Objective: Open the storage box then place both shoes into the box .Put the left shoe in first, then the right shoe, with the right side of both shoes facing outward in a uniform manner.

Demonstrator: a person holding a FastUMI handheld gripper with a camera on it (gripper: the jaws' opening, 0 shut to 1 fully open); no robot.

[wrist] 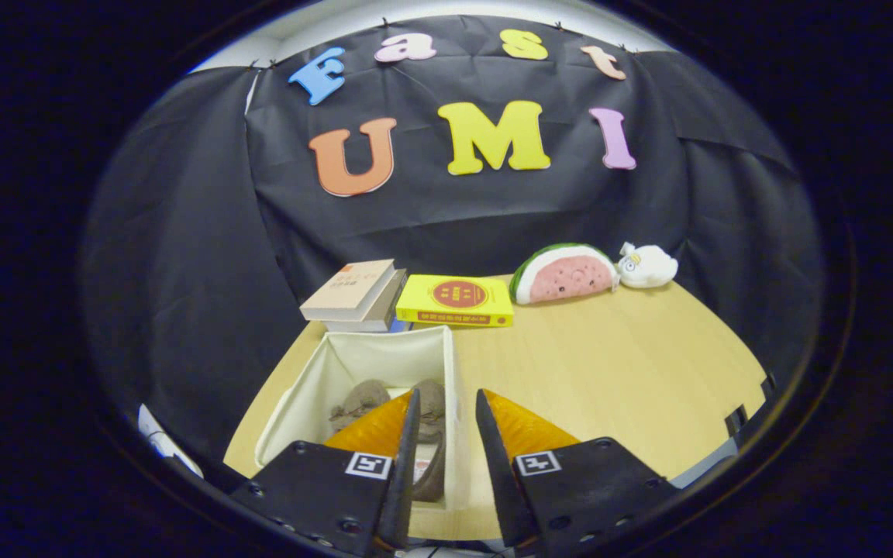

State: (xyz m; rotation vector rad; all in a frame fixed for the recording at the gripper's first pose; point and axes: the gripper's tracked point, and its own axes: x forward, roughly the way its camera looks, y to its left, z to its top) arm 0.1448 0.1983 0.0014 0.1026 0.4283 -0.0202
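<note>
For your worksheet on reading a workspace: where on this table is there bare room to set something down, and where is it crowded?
Free: the table between the storage box, the yellow book and the watermelon plush. Crowded: the back edge, with stacked books and a white plush; the box holds shoes. The hand-held gripper hangs open over the box's wall.

I see the storage box (369, 364) standing open on the wooden bench (609, 372), at its near left part. It is a cream fabric box with soft upright walls and a pale lining. Inside it lie two grey-brown shoes (396, 407), side by side on the bottom, and they look soft and fuzzy. The left one (359, 401) rests toward the middle of the box; the right one (432, 407) lies close to the right wall. My claw (446, 407) hides their near ends, so I cannot tell which way each shoe faces.
</note>
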